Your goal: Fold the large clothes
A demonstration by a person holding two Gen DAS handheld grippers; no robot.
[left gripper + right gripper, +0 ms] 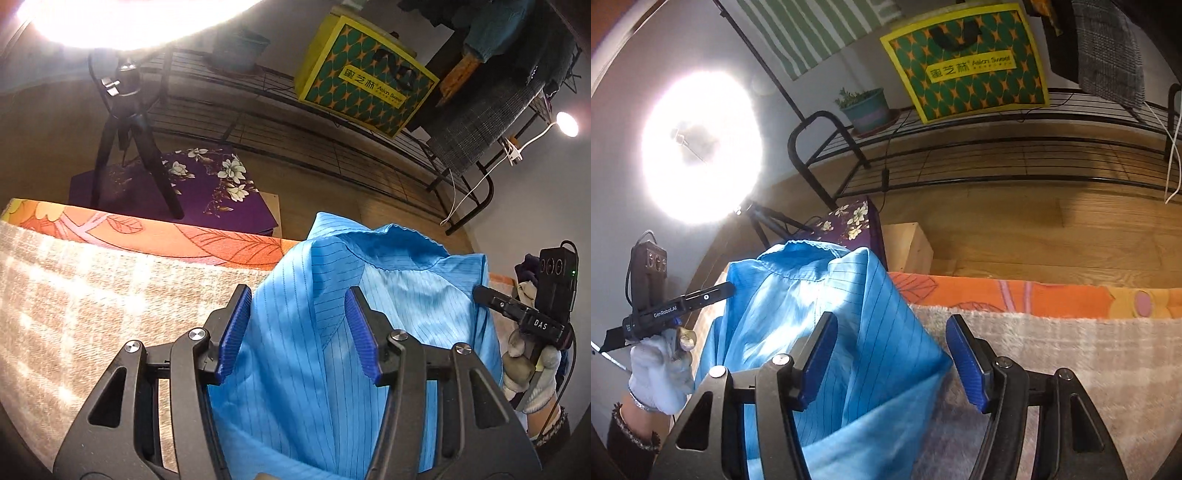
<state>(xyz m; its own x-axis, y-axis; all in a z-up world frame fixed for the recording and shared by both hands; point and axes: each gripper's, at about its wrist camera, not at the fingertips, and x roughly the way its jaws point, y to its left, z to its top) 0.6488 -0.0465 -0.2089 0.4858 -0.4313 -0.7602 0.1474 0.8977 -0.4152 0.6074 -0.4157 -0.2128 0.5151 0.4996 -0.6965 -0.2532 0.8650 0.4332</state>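
Note:
A large light-blue pinstriped garment [332,332] is bunched upright over a beige fuzzy blanket [92,314]. My left gripper [299,328] is open, its blue pads on either side of a fold of the cloth. In the right wrist view the same garment [820,332] fills the lower left, and my right gripper [892,362] is open with the garment's edge between its fingers. Each gripper shows from the side in the other's view, the right one [480,291] and the left one [729,290] with their tips against the garment's outer edges; whether those tips pinch cloth I cannot tell.
An orange floral sheet [155,236] lies under the blanket's far edge. Beyond it are a purple floral box [177,184] with a black tripod [129,140], a black wire rack [997,155], a yellow-green bag [964,62], a potted plant [868,107] and a bright ring light [701,147].

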